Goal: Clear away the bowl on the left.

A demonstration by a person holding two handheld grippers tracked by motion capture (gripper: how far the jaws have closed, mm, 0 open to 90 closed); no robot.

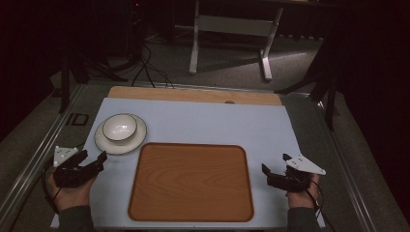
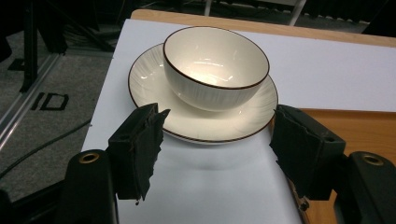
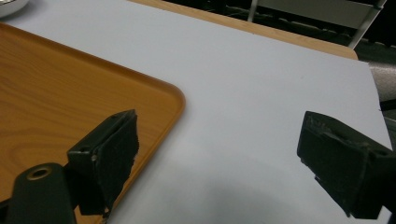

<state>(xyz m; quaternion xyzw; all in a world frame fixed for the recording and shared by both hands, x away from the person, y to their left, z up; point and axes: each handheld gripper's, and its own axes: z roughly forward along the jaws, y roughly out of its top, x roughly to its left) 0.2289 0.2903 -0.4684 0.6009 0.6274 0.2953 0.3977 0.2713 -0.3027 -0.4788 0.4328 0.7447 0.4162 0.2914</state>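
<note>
A cream bowl (image 1: 119,127) (image 2: 215,60) with a dark rim stands upright on a matching saucer (image 1: 105,143) (image 2: 149,74) at the left of the pale mat. My left gripper (image 1: 92,157) (image 2: 217,144) is open just short of the saucer's near edge, with nothing between its jaws. A wooden tray (image 1: 191,181) (image 3: 56,88) lies empty in the middle. Right of the tray's corner, my right gripper (image 1: 270,174) (image 3: 219,154) hangs open over bare mat, holding nothing.
The pale blue mat (image 1: 217,123) covers a wooden tabletop (image 1: 193,94) framed by metal rails (image 1: 36,159). A white desk frame (image 1: 232,29) and cables (image 1: 145,67) stand on the dark floor behind the table.
</note>
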